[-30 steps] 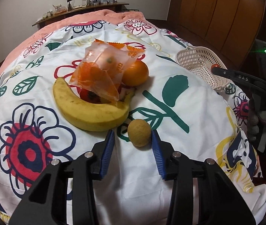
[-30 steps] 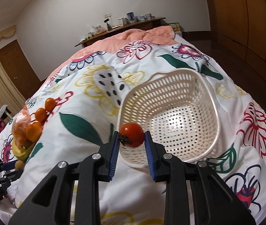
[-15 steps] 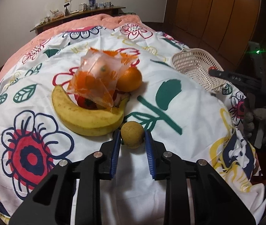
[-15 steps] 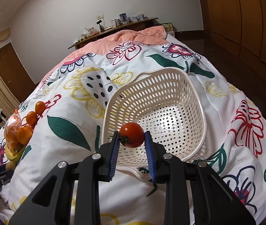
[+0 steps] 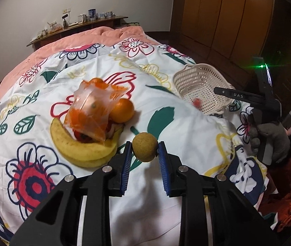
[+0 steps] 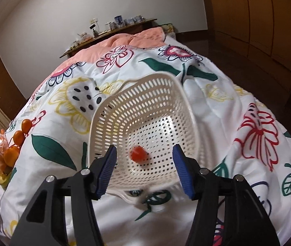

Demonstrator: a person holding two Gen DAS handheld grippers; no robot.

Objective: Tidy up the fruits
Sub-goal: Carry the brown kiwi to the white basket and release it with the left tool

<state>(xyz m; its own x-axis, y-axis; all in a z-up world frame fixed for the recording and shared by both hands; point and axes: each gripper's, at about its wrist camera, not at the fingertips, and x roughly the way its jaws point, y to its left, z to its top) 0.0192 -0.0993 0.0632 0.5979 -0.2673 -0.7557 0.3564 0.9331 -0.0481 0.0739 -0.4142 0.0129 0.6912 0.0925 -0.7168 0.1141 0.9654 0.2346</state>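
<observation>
My left gripper (image 5: 144, 150) is shut on a small round tan fruit (image 5: 145, 146), lifted a little off the flowered bedspread. Just left of it lie a banana (image 5: 79, 149), an orange (image 5: 123, 110) and a clear bag of small orange fruit (image 5: 92, 110). My right gripper (image 6: 144, 153) hangs over the white perforated basket (image 6: 112, 119), its jaws opening with nothing between the pads. A small red tomato (image 6: 138, 153) lies blurred inside the basket below them. That basket (image 5: 186, 82) and the tomato (image 5: 196, 102) also show at the right of the left wrist view.
The bed's right edge drops off beside the basket toward wooden wardrobe doors (image 5: 227, 20). A pink quilt (image 5: 88, 39) covers the far end of the bed. A gloved hand (image 5: 272, 141) holds the right gripper at the bed's right edge. Loose small oranges (image 6: 22, 131) lie left of the basket.
My left gripper closed on the tan fruit and lifted it. My right gripper moved over the basket and opened; the tomato dropped out of it into the basket.
</observation>
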